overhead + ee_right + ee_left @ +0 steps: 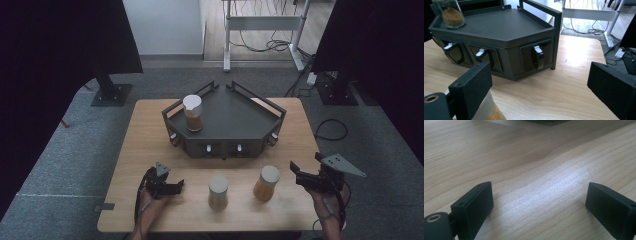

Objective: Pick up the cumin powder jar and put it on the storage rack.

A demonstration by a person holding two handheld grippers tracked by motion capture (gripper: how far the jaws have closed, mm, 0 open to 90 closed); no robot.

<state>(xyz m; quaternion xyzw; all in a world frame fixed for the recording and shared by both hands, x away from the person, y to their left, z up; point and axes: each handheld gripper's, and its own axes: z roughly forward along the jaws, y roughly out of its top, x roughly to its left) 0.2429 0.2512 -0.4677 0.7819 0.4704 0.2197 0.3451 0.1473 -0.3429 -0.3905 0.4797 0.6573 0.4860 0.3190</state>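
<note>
Three white-lidded spice jars are in view. One jar [192, 114] with brown powder stands on the left of a dark corner rack [235, 117]; it also appears as the brown jar [449, 13] on the rack [499, 27]. A pale jar [218, 191] and an orange jar [266, 183] stand on the table in front. My left gripper [176, 186] rests low at the front left, open over bare wood [537, 192]. My right gripper [296, 173] is open just right of the orange jar [491, 110], whose edge peeks from behind its left jaw; nothing sits between the jaws [539, 75].
The rack has raised rails and small hooks with white tabs [537, 50] along its front faces. The wooden table [145, 150] stands on grey carpet. Dark screens, stand bases and cables [330, 130] surround it, with a white desk frame [265, 22] behind.
</note>
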